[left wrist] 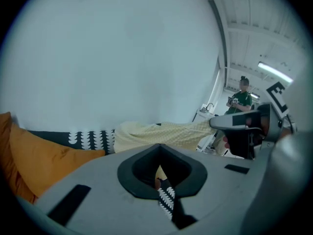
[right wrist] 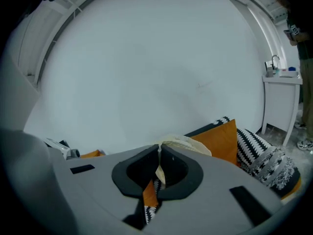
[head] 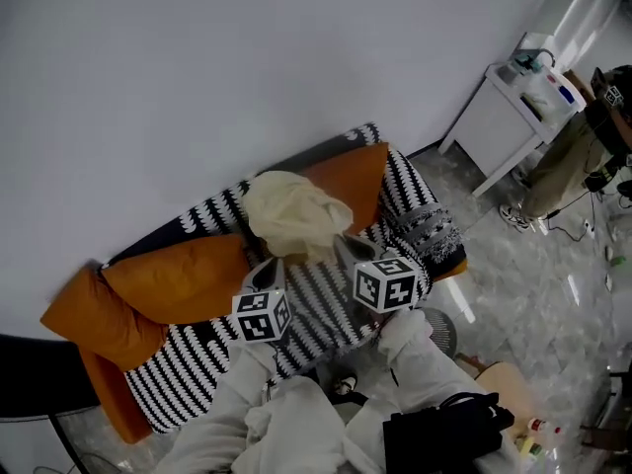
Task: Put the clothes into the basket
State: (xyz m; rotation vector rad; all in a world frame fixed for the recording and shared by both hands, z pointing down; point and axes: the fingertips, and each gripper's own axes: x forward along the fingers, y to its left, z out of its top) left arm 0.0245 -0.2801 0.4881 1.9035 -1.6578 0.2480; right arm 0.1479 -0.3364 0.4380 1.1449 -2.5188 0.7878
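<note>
A cream garment (head: 292, 215) hangs bunched above the sofa (head: 188, 363), which has a black-and-white patterned cover. My left gripper (head: 269, 268) and right gripper (head: 346, 248) both reach up into its lower edge. In the left gripper view the jaws (left wrist: 159, 147) are together and the cream garment (left wrist: 161, 132) stretches from them across to the other gripper (left wrist: 234, 123). In the right gripper view the jaws (right wrist: 159, 149) are closed with cream garment (right wrist: 183, 143) bulging just past the tips. No basket can be told for certain.
Orange cushions (head: 178, 275) lie along the sofa back, another (head: 348, 181) behind the garment. A white side table (head: 513, 107) and a standing person (head: 568, 161) are at the right. A round grey object (head: 439, 329) sits on the floor by my right sleeve.
</note>
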